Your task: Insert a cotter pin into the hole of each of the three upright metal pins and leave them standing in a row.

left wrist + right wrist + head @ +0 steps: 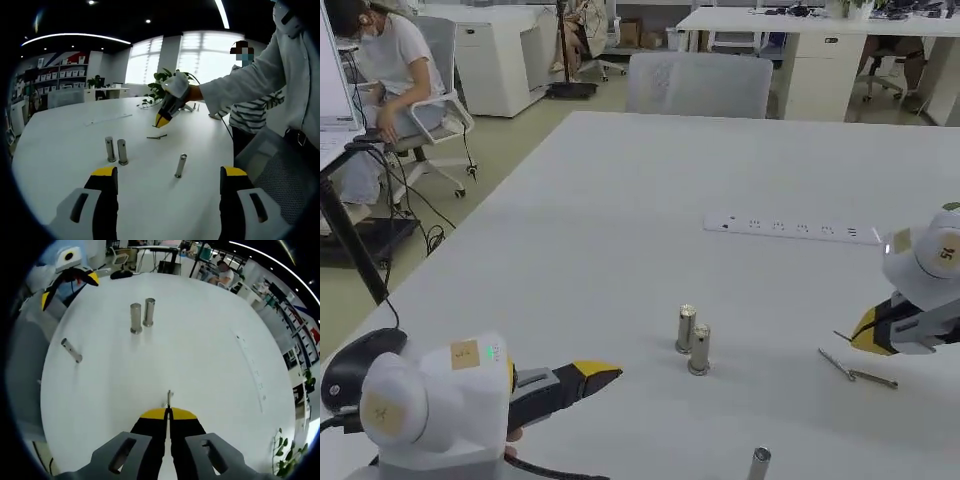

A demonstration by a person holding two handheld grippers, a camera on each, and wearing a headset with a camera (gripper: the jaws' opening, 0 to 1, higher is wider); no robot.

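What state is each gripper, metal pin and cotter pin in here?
left gripper: open, holding nothing.
right gripper: shut on cotter pin.
paired metal pins: upright, side by side, no cotter pins.
third metal pin: upright, apart, no cotter pin.
loose cotter pins: lying on table.

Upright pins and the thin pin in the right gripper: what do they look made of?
Upright pins: bare metal, likely steel; satin silver-grey sheen with highlights down their sides. Cotter pin in the right gripper: thin grey wire, probably metal; too small to judge finish.
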